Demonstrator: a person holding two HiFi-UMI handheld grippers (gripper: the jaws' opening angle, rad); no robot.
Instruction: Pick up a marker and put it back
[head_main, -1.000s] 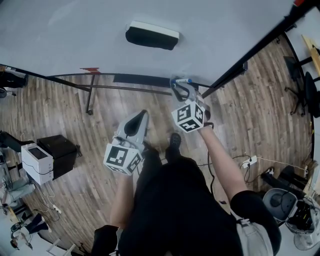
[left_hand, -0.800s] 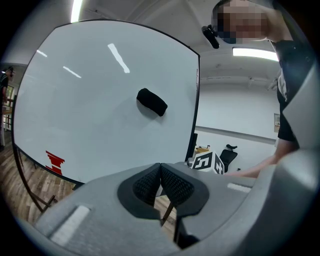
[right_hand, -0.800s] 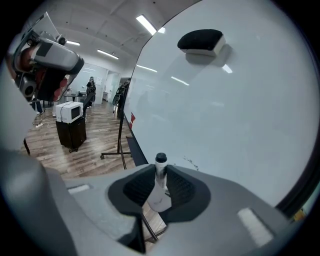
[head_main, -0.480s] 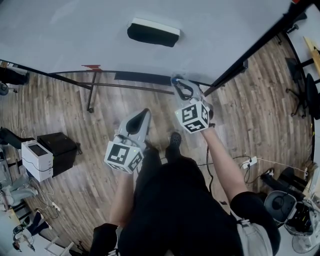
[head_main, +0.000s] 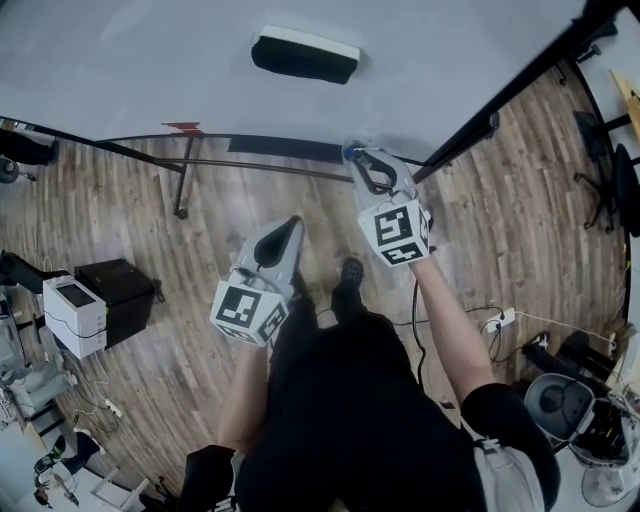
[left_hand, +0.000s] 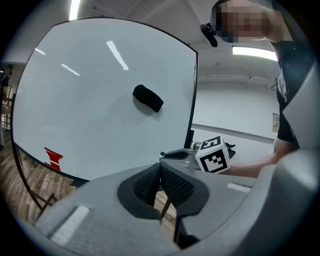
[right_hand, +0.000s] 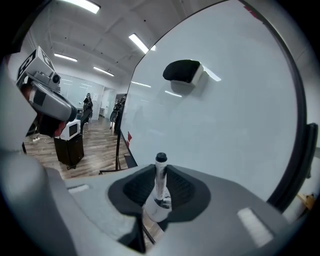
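One marker (right_hand: 159, 186) sits clamped in the right gripper (head_main: 361, 166) by the whiteboard (head_main: 150, 70), likely for putting back; the left gripper (head_main: 288, 226) hangs closed, empty.

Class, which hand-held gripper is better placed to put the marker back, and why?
Right. The right hand-held gripper clamps the marker near the whiteboard; the left hand-held gripper is shut and empty.

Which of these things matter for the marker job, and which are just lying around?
In the job: marker; right gripper, shut on it; whiteboard, probably where it returns.
Lying about: eraser on the whiteboard; left gripper, shut, empty; black box and white device on the floor.
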